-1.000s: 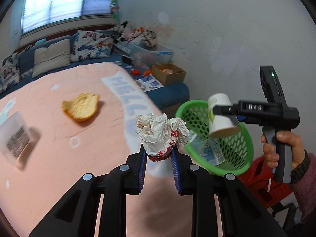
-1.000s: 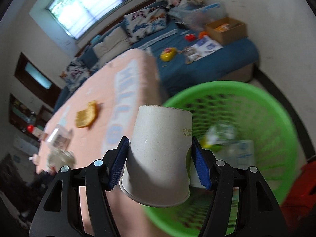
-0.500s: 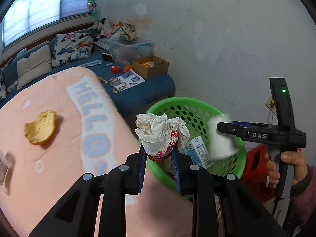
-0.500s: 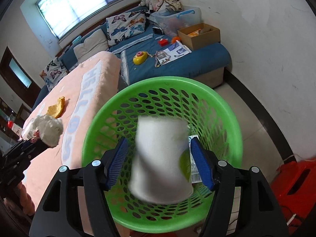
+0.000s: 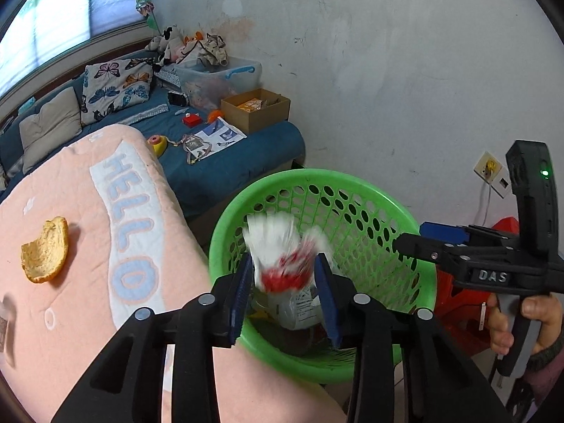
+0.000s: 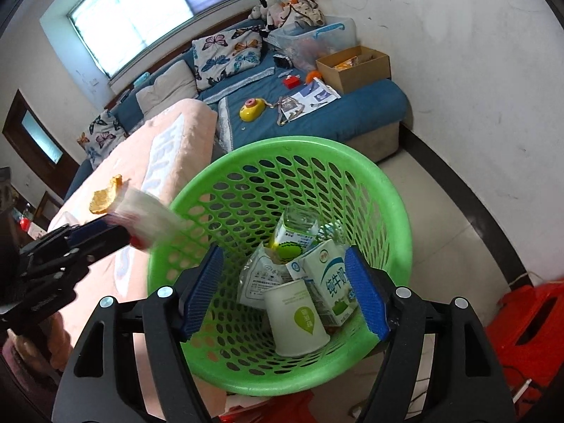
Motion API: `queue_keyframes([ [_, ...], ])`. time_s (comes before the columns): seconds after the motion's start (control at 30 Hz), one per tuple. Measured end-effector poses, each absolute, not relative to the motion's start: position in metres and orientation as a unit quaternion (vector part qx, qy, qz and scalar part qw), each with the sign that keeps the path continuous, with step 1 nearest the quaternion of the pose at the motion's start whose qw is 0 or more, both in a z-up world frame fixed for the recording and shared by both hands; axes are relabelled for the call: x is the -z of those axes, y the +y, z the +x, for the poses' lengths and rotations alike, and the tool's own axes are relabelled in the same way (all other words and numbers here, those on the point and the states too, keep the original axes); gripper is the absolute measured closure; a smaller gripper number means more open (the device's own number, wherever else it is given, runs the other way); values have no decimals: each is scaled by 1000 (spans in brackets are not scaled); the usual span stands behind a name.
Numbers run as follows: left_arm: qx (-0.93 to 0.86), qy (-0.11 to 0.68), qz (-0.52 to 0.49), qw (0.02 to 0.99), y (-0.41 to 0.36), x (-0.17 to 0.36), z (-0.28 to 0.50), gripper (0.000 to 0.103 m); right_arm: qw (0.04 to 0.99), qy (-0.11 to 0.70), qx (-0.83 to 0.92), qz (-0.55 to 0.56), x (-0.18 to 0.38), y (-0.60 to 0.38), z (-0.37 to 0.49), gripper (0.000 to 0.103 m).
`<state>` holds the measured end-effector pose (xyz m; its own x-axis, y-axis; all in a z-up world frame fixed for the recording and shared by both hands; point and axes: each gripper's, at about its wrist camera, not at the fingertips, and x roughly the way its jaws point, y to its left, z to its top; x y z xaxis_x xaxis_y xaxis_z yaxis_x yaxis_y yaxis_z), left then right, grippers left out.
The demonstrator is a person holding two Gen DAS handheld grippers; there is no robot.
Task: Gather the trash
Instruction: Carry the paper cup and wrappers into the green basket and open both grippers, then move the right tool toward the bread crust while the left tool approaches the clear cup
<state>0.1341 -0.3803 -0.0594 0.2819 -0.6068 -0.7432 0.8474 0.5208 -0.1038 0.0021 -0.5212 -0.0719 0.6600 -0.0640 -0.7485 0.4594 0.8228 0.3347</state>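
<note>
- Looking along the left gripper (image 5: pixel 284 289), its blue pads (image 5: pixel 241 296) sit apart with a blurred white-and-red wrapper (image 5: pixel 282 246) between them, right over the near rim of the green basket (image 5: pixel 405 218). Too smeared to tell if the pads touch it, so I can't call the grip.
- From the right wrist view that wrapper (image 6: pixel 148 218) streaks out past the left gripper's tip (image 6: pixel 102 232), long axis running up-left to down-right, over the basket's left rim.
- Right gripper (image 6: pixel 285 292) is spread wide with nothing in it, hanging above the basket's (image 6: pixel 391 194) near side.
- Down inside: a paper cup (image 6: pixel 298 317) lying tilted, mouth toward the camera, base pointing up into the pile. Just beside it, a milk carton (image 6: pixel 331 278) leaning upright-ish, a clear wrapper (image 6: pixel 261 275), and another carton (image 6: pixel 292 236) behind them.
- On the pink blanket (image 5: pixel 105 282), left of the basket, an orange peel (image 5: pixel 44 250) curls rind-down, well apart from the basket.
- Farther back, a blue couch (image 5: pixel 246 162) with papers, a cardboard box (image 5: pixel 255 109), and pillows.
</note>
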Motion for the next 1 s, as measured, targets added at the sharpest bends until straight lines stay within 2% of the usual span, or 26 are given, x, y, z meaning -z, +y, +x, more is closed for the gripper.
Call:
queue_keyframes([
  [0.07,462,379,159,785,-382,59,132,59,876,381,149,255,69,-520,0,31],
  [0.13,462,378,159,787,-382,59,130,54,877,378,147,256,67,-520,-1,31],
  [0.5,421,367,149,816,-327,47,140,47,888,379,115,235,54,-491,19,29],
  [0.6,393,363,141,833,-293,43,150,44,891,381,100,227,51,-477,31,27],
  [0.67,372,360,133,845,-272,41,158,38,893,384,84,218,48,-463,43,26],
  [1.0,263,362,93,890,-160,37,199,35,900,403,10,167,43,-389,104,20],
])
